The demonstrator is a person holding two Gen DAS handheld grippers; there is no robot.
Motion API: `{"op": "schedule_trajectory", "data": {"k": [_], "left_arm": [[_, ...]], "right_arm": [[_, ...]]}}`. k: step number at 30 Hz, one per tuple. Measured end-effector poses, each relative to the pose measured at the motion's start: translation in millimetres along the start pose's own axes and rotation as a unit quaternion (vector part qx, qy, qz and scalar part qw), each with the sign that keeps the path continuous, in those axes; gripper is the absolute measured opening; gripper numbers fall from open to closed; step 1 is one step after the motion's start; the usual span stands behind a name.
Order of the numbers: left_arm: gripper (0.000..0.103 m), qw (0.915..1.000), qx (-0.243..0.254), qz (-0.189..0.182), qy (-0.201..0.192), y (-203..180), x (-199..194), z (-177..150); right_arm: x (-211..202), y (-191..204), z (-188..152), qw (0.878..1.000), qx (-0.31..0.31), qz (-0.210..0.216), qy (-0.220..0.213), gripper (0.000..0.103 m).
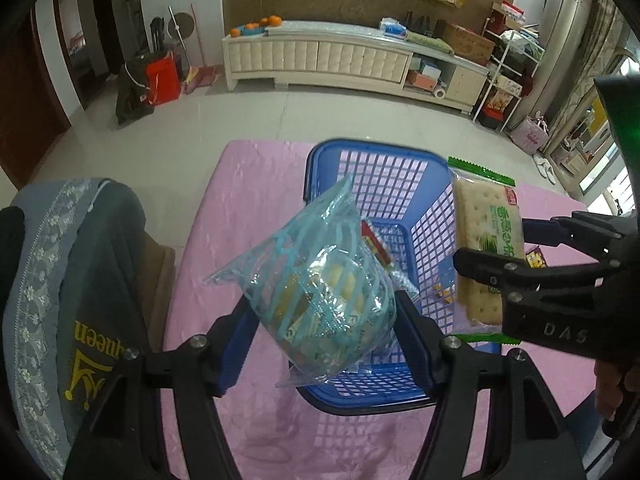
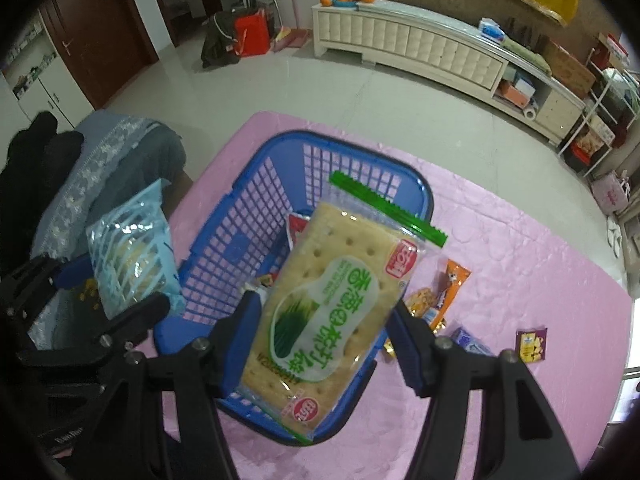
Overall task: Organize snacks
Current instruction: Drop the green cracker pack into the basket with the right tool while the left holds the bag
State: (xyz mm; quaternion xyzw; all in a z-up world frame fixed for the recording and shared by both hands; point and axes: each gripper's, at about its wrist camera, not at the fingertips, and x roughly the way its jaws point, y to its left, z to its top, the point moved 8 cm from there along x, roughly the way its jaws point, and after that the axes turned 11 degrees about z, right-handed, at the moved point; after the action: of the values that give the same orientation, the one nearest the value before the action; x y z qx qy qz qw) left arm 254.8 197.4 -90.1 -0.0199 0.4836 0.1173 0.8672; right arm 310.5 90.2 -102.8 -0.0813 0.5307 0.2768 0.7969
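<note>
Both grippers point steeply down at the blue basket (image 2: 224, 240) on the pink surface (image 2: 520, 280). The left gripper (image 1: 320, 312), above the basket's near-left corner, clamps a clear blue-striped bag (image 1: 320, 288). The right gripper (image 2: 320, 332), above its near-right side, clamps a cracker pack (image 2: 332, 304). Small snack packets (image 2: 448, 292) lie right of the basket.

basket (image 2: 224, 240) floor: mostly hidden behind the cracker pack (image 2: 332, 304)
red packet (image 1: 376, 244): half covered, label unreadable
table (image 1: 248, 184) near edge: cut off
</note>
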Motion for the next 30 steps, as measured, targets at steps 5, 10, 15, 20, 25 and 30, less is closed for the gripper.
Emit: {"op": "schedule_trajectory", "data": {"k": [5,10,15,20,25,30], "left_arm": [[0.064,0.9999,0.001,-0.001,0.014,-2.0,9.6,-11.3],[0.064,0.9999,0.004,0.001,0.017,-0.2,6.7,-15.7],[0.064,0.9999,0.006,0.004,0.011,4.0,2.2,-16.0],[0.064,0.9999,0.003,0.005,0.009,7.7,-1.0,-16.1],[0.064,0.9999,0.000,0.004,0.012,10.8,-1.4,-17.2],[0.064,0.9999,-0.003,0.003,0.013,10.1,-3.5,-16.5]], "right_arm": [[9.5,1.1,-12.6,0.999,-0.029,-0.030,0.006,0.067],[15.9,4.7,-26.8,0.998,-0.049,-0.038,0.016,0.068],[15.8,6.3,-33.7,0.997,-0.059,-0.041,0.006,0.067],[8.6,6.5,-25.5,0.998,-0.052,-0.036,-0.015,0.067],[5.3,13.0,-16.7,0.999,-0.046,-0.019,-0.016,0.067],[0.1,13.9,-19.1,0.999,-0.035,-0.003,-0.012,0.068]]}}
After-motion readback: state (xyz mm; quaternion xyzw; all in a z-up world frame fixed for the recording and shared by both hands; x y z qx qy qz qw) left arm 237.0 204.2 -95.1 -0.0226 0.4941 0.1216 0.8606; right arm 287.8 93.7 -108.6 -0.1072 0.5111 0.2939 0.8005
